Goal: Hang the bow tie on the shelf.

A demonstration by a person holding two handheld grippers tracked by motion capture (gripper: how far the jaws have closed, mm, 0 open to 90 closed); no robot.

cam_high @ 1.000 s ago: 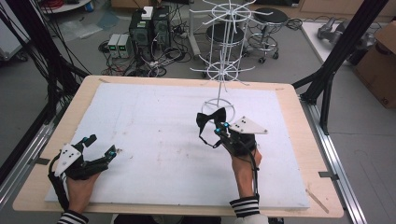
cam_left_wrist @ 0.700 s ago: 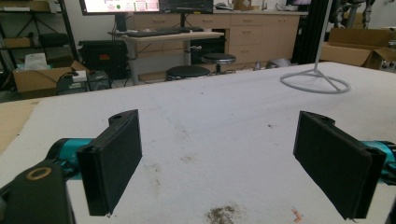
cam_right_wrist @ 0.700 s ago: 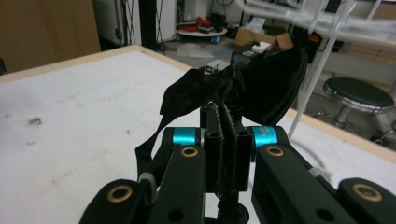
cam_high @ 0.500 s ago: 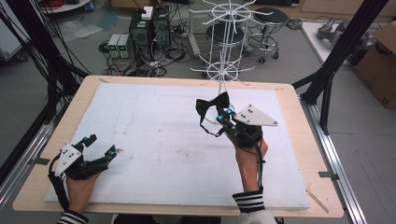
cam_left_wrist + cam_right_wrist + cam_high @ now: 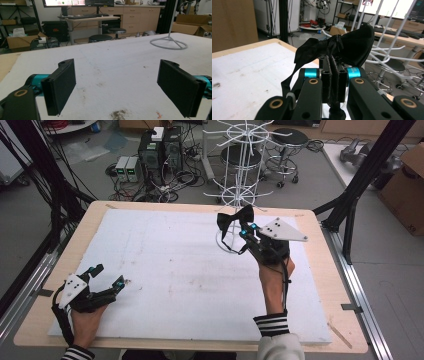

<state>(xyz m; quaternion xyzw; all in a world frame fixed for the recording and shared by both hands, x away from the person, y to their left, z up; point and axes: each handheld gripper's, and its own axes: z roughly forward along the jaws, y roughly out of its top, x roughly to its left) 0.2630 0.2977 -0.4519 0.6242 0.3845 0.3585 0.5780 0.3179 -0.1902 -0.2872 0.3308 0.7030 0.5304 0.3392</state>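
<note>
My right gripper point(image 5: 243, 231) is shut on a black bow tie point(image 5: 235, 217), pinching its knot between the pads, and holds it in the air above the far right of the white mat point(image 5: 165, 255). In the right gripper view the bow tie point(image 5: 352, 45) spreads above the shut jaws of that gripper point(image 5: 334, 75), and its strap point(image 5: 287, 85) hangs down at the left. A white wire rack point(image 5: 240, 150) stands just beyond it, with its ring base point(image 5: 227, 244) on the mat. My left gripper point(image 5: 109, 275) rests near the front left with its jaws wide apart point(image 5: 125, 87) and nothing between them.
The rack's ring base point(image 5: 168, 43) lies far off to the right in the left gripper view. Black frame posts point(image 5: 370, 165) stand at both sides of the wooden table point(image 5: 320, 270). Computers point(image 5: 160, 150), stools point(image 5: 290, 140) and a cardboard box point(image 5: 407, 185) are on the floor behind.
My right gripper has risen with the bow tie and moved a little farther back toward the rack. The left gripper has stayed where it was.
</note>
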